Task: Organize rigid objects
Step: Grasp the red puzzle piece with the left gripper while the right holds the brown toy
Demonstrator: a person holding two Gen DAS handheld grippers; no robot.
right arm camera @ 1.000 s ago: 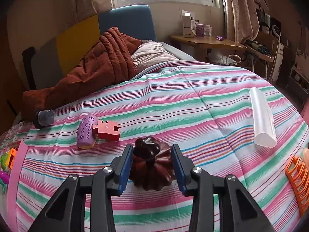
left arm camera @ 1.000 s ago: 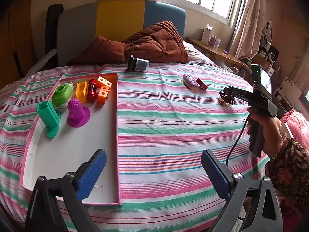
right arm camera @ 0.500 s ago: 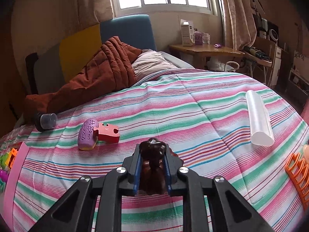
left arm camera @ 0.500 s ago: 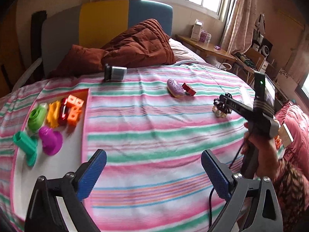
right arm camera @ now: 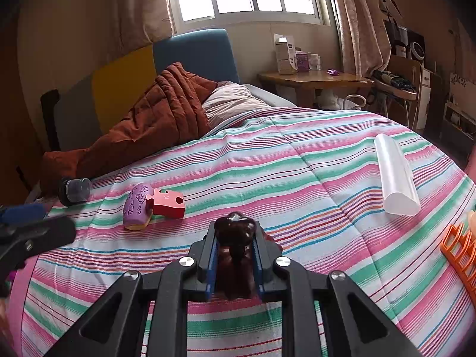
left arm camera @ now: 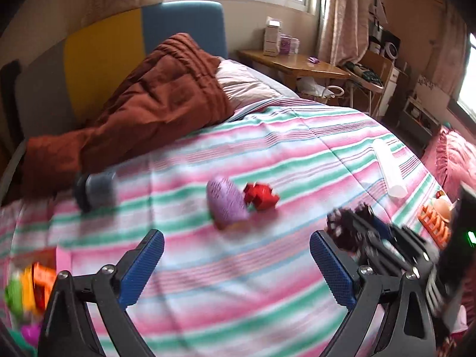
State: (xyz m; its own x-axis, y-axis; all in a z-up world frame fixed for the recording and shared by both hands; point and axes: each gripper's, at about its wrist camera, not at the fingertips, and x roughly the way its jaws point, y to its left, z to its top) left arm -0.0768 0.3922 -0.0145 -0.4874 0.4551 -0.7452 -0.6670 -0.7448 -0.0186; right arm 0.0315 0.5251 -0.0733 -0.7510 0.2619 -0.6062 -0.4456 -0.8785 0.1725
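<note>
My right gripper (right arm camera: 235, 255) is shut on a dark brown ridged mould (right arm camera: 235, 238) and holds it just above the striped bedspread. It shows blurred at the right of the left wrist view (left arm camera: 351, 229). My left gripper (left arm camera: 236, 263) is open and empty above the bed. Ahead of both lie a purple oval toy (left arm camera: 227, 202) (right arm camera: 137, 205) and a red puzzle piece (left arm camera: 261, 196) (right arm camera: 166, 202), touching. A dark-capped grey jar (left arm camera: 95, 190) (right arm camera: 74, 191) lies near the brown quilt. The pink-rimmed tray's (left arm camera: 61, 254) corner with colourful toys (left arm camera: 26, 288) shows at lower left.
A clear plastic tube (right arm camera: 395, 175) (left arm camera: 389, 169) lies at the right of the bed. An orange rack (right arm camera: 461, 255) (left arm camera: 434, 223) sits at the right edge. A brown quilt (right arm camera: 154, 125) and a pillow (right arm camera: 232, 104) lie at the head. A wooden desk (right arm camera: 312, 80) stands beyond.
My left gripper has swung right, away from the tray, toward the purple toy. My right gripper closed on the brown mould and lifted it slightly.
</note>
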